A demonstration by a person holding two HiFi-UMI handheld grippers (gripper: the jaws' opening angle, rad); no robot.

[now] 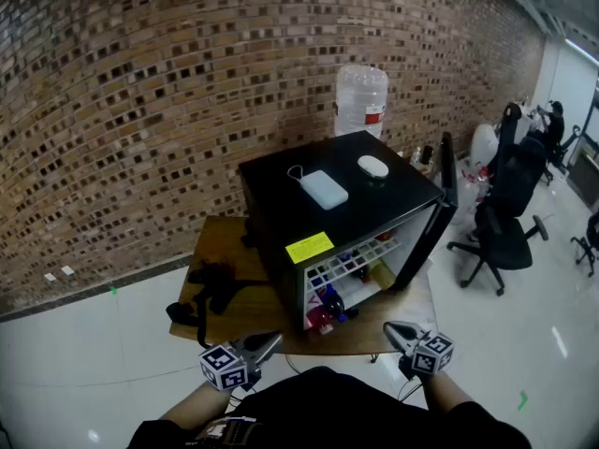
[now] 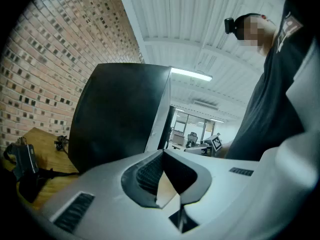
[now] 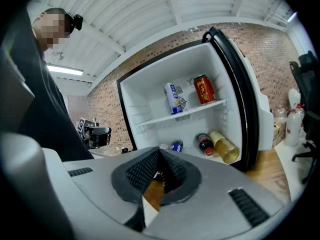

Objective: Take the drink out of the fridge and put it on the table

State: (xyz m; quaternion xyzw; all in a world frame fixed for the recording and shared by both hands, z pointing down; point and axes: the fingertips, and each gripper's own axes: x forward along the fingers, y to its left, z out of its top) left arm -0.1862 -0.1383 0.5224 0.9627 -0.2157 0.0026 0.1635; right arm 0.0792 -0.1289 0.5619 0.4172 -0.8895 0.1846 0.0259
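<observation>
A black mini fridge [image 1: 281, 204] stands on a wooden table [image 1: 225, 237] with its door [image 1: 432, 227] swung open to the right. In the right gripper view a blue-and-white can [image 3: 172, 98] and a red can [image 3: 203, 89] stand on its upper shelf. A dark bottle [image 3: 204, 143], a yellowish bottle [image 3: 224, 147] and a blue can [image 3: 176, 146] lie on the bottom. My left gripper [image 1: 271, 340] [image 2: 163, 152] is shut and empty, low at the table's near edge beside the fridge's black side [image 2: 120, 114]. My right gripper [image 1: 389, 327] [image 3: 159, 150] is shut and empty, facing the open fridge.
A white power bank [image 1: 324, 189] and a white mouse [image 1: 372, 166] lie on top of the fridge. Black gear with straps [image 1: 213, 286] sits on the table's left part. A water jug [image 1: 361, 99] stands behind, and office chairs [image 1: 510, 209] to the right.
</observation>
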